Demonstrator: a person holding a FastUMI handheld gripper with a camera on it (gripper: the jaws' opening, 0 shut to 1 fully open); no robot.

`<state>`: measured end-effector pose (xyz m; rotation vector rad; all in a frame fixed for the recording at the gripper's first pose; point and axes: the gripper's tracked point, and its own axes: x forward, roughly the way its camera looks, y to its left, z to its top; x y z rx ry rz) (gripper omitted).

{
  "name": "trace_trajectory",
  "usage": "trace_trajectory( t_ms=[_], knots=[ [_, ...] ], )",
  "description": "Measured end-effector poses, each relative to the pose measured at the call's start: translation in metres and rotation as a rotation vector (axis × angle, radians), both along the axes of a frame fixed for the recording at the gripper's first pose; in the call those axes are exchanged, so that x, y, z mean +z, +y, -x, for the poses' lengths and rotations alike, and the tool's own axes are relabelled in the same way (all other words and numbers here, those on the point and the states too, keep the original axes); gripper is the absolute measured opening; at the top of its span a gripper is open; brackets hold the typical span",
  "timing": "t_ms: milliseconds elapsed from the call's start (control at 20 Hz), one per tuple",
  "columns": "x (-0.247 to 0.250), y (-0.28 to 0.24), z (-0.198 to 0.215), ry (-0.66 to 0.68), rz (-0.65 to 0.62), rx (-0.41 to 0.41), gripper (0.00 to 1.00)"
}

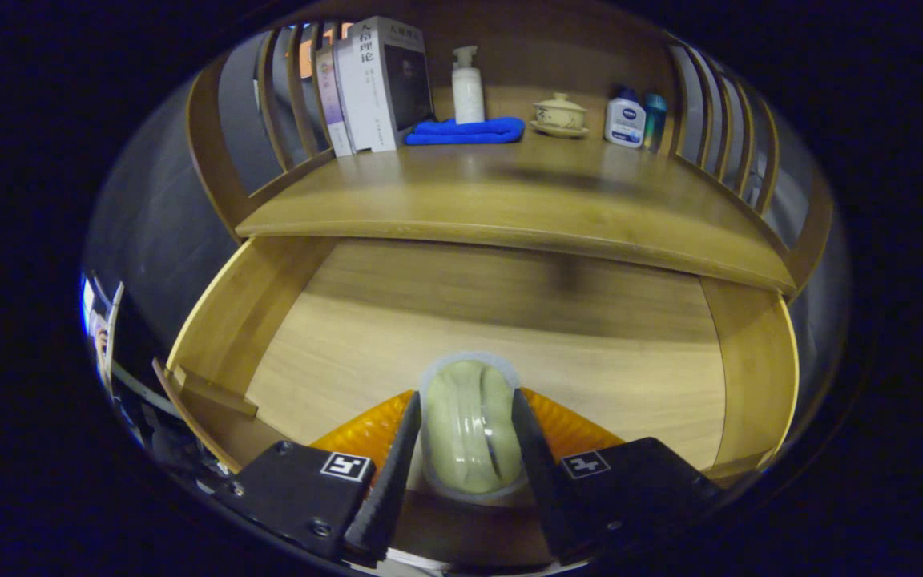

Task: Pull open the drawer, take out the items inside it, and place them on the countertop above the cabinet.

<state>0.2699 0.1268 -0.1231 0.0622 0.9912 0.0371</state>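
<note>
The wooden drawer stands pulled open below the countertop. My gripper is over the drawer's front part, shut on a pale green rounded item in clear packaging, with one finger pressing on each side of it. The drawer floor beyond the item is bare wood. An orange ribbed part shows just behind the fingers on both sides.
At the back of the countertop stand several books, a white pump bottle on a folded blue cloth, a lidded ceramic cup on a saucer and two small bottles. Slatted wooden rails close both sides.
</note>
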Motion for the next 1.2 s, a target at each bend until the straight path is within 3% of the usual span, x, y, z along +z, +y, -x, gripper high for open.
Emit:
trace_trajectory(
  t_ms=[150,400,550,850,1200],
  knots=[
    [-0.002,-0.006,-0.004,0.005,0.02,-0.004,0.64],
    [-0.008,-0.006,-0.008,-0.011,0.027,0.007,0.41],
    [-0.005,-0.01,-0.014,-0.045,0.049,0.008,0.21],
    [0.003,-0.012,-0.016,-0.073,0.021,-0.004,0.19],
    [0.051,-0.013,-0.022,-0.162,0.048,0.01,0.19]
  ],
)
